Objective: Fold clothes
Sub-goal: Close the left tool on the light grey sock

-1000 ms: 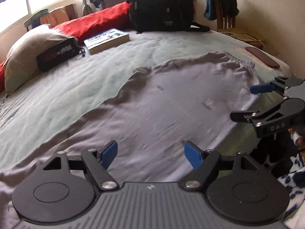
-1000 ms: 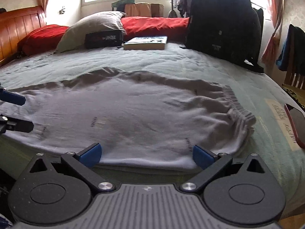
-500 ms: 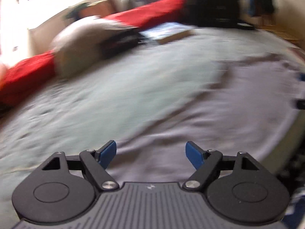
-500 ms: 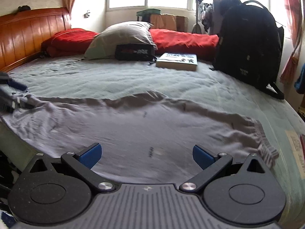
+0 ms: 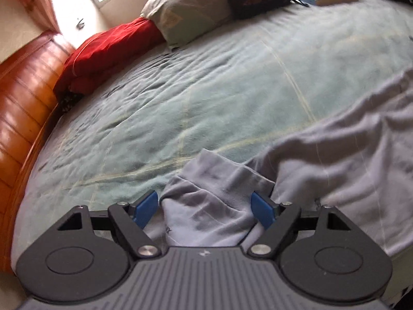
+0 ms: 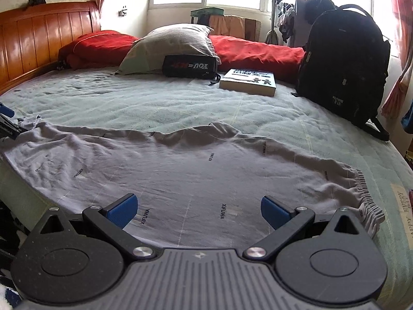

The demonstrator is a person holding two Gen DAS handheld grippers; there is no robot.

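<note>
My left gripper [image 5: 205,208] stands with its blue-tipped jaws wide, a bunched end of the grey trousers [image 5: 335,160] lying between the tips and gripped by neither, though whether the right tip brushes the cloth I cannot tell. My right gripper [image 6: 198,210] is likewise spread wide, poised over the near edge of the same garment with nothing between its fingers. The grey trousers [image 6: 180,162], printed with small dark lettering, lie flat across the near part of the bed on a pale green bedsheet [image 6: 155,103], their elasticated waistband [image 6: 364,193] at the near right. At the far side, a grey pillow [image 6: 167,46] rests against a red cushion [image 6: 255,51], with a black pouch [image 6: 191,66] leaning on the pillow and a book [image 6: 249,82] just to its right. A black backpack [image 6: 346,56] stands upright at the far right of the bed. A wooden headboard [image 6: 38,38] runs along the left. In the right wrist view, the left gripper's tip [image 6: 6,121] shows at the left edge, beside the trouser end.
</note>
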